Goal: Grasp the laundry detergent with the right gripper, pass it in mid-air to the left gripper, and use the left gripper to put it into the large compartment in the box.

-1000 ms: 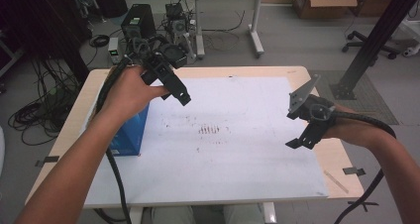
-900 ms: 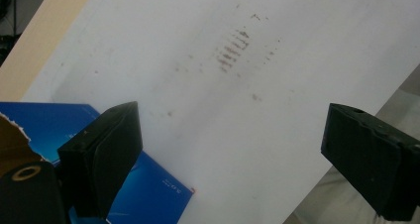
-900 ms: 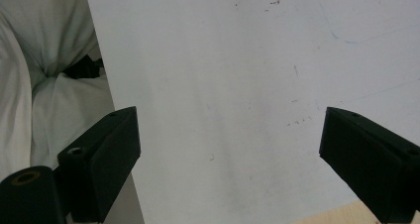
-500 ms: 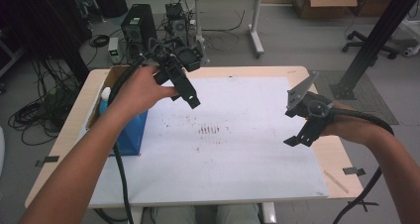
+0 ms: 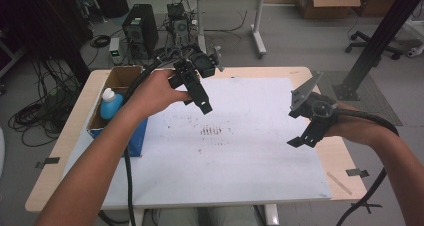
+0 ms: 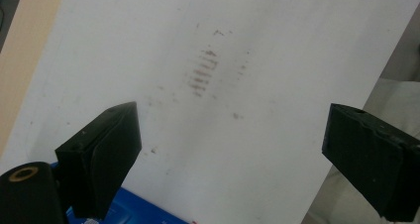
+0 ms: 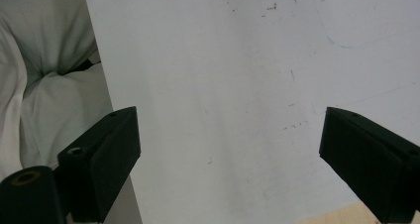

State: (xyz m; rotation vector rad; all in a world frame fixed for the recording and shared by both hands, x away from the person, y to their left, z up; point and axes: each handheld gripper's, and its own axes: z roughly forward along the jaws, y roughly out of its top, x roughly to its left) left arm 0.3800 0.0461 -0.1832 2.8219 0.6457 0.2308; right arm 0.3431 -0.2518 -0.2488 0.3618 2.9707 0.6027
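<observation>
My left gripper (image 5: 197, 102) hangs above the white sheet (image 5: 240, 151) at the table's back left, just right of the blue box (image 5: 134, 138). Its jaws stand wide open with nothing between them, as the left gripper view (image 6: 233, 149) confirms. Below it lies a patch of reddish smudge marks (image 6: 203, 73) on the sheet (image 6: 277, 45). My right gripper (image 5: 296, 127) hovers over the sheet's right edge, open and empty (image 7: 230, 154), with only bare sheet (image 7: 237, 60) under it.
The open blue box holds a blue bottle with a white cap (image 5: 110, 104). Its blue corner (image 6: 133, 216) shows under my left jaw. White cloth of the person's clothing (image 7: 49, 85) lies past the sheet's edge. Computers and cables (image 5: 140, 33) crowd the floor behind the table.
My left gripper has moved right and away from the box, out over the sheet, uncovering the bottle. The right gripper has hardly moved.
</observation>
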